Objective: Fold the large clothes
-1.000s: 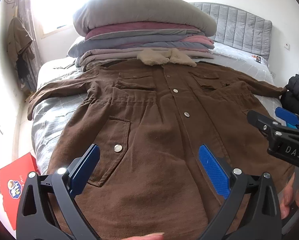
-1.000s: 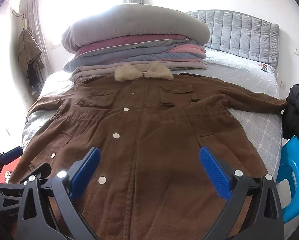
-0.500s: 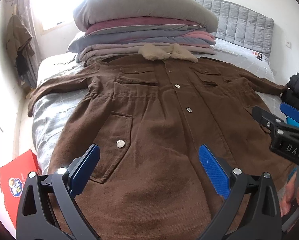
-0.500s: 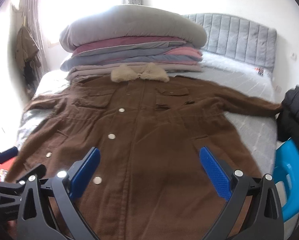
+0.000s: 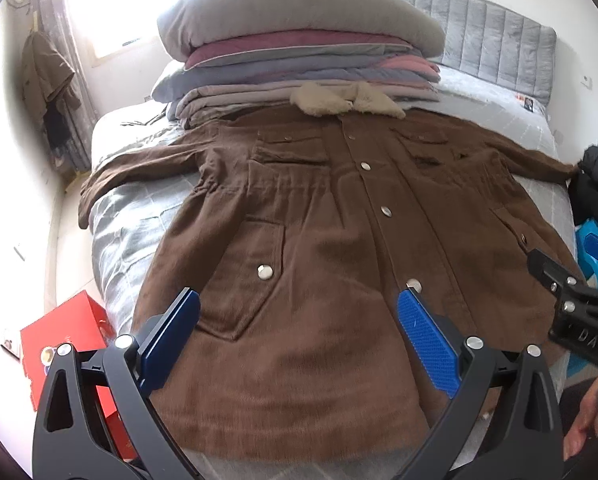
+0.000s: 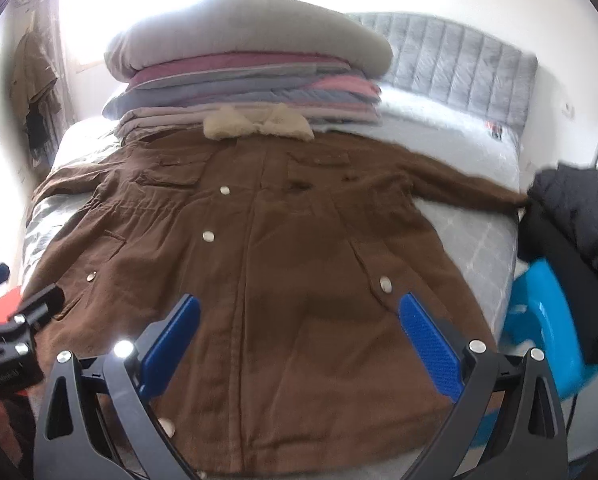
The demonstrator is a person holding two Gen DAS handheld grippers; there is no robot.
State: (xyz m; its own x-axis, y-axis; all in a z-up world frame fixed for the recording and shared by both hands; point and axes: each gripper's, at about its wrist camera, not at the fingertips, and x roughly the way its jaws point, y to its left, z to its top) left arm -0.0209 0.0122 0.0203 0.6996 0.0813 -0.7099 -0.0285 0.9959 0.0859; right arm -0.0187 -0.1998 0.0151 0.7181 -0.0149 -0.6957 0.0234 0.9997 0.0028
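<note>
A brown coat point(image 5: 323, 264) lies flat on the bed, buttoned, front up. Its sleeves spread wide, its fleece collar point(image 5: 345, 100) farthest away.

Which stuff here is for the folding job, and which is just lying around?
For the job:
brown coat
left gripper, open
right gripper, open

Just lying about:
stack of folded bedding
red box
black jacket
blue stool

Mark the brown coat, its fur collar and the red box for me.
brown coat point(image 5: 323, 264), left wrist view, on the front panel below the waist.
fur collar point(image 5: 343, 100), left wrist view, on the middle of the collar.
red box point(image 5: 65, 330), left wrist view, on its top face.
</note>
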